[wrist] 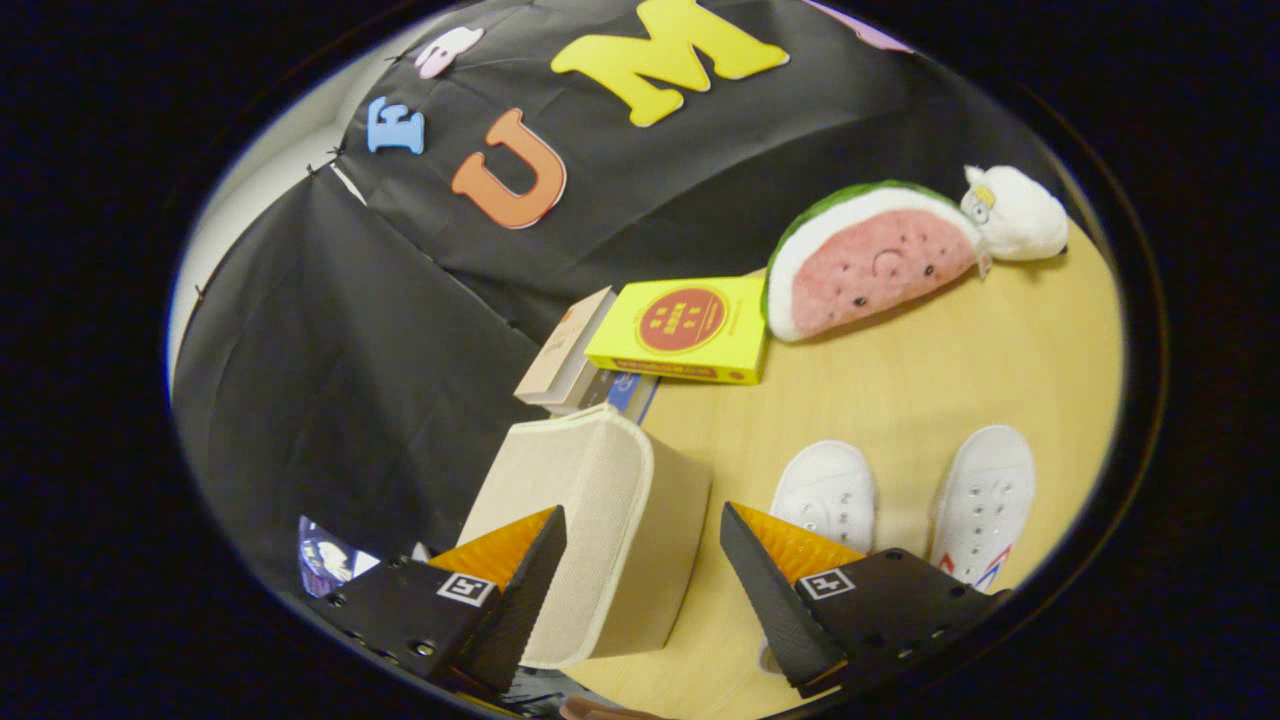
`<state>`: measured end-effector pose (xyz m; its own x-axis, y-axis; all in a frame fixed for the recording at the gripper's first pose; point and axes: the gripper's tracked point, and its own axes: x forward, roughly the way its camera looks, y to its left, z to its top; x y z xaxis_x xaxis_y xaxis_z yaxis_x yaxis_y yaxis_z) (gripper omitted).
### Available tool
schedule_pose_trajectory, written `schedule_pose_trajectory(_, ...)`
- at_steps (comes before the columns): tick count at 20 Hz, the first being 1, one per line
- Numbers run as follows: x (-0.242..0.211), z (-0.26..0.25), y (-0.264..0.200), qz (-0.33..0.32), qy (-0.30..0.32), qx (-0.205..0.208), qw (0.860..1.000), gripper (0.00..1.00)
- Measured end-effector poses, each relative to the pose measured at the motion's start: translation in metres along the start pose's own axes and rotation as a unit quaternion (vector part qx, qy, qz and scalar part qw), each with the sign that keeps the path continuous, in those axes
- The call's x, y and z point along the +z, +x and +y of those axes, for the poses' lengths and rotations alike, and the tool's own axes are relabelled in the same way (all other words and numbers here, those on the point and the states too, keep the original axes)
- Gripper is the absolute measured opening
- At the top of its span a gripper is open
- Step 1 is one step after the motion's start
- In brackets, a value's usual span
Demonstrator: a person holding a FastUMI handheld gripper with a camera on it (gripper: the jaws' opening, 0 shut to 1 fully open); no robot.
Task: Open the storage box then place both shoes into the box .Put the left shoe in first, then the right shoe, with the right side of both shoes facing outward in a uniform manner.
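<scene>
A beige fabric storage box point(590, 520) with pale piping stands closed on the wooden table point(900, 390), its lid side turned toward me. My gripper point(645, 545) is open, the box's near corner lying between and just beyond its fingers, untouched. Two white canvas shoes stand side by side to the right of the box: one shoe point(828, 490) sits just beyond the right finger, the other shoe point(985, 500), with red and blue stripes on its side, is further right. The right finger hides their heels.
Beyond the box lie stacked books point(565, 350) and a yellow book point(685, 328) with a red disc. A watermelon-slice plush point(870, 260) and a small white plush point(1015, 215) sit at the table's far side against the black cloth wall.
</scene>
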<state>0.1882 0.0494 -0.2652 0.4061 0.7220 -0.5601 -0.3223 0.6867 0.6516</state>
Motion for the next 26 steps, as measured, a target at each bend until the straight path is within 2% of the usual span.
schedule_pose_trajectory(2, -0.011, 0.007, 0.018, 0.050, 0.022, 0.068, 0.996, 0.93)
schedule_pose_trajectory(5, -0.025, 0.020, 0.028, 0.108, 0.070, 0.162, 0.978, 0.93)
schedule_pose_trajectory(8, -0.036, 0.026, 0.040, 0.161, 0.124, 0.222, 0.954, 0.93)
schedule_pose_trajectory(10, -0.040, 0.029, 0.041, 0.178, 0.133, 0.245, 0.944, 0.93)
schedule_pose_trajectory(16, -0.034, 0.021, 0.032, 0.175, 0.142, 0.231, 0.946, 0.25)
schedule_pose_trajectory(18, -0.032, 0.022, 0.023, 0.167, 0.135, 0.233, 0.948, 0.11)
schedule_pose_trajectory(19, -0.029, 0.023, 0.018, 0.162, 0.134, 0.231, 0.950, 0.10)
schedule_pose_trajectory(20, -0.026, 0.026, 0.015, 0.154, 0.133, 0.227, 0.952, 0.02)
schedule_pose_trajectory(23, -0.027, 0.036, -0.004, 0.146, 0.115, 0.219, 0.958, 0.02)
schedule_pose_trajectory(26, -0.023, 0.065, -0.026, 0.133, 0.096, 0.229, 0.960, 0.02)
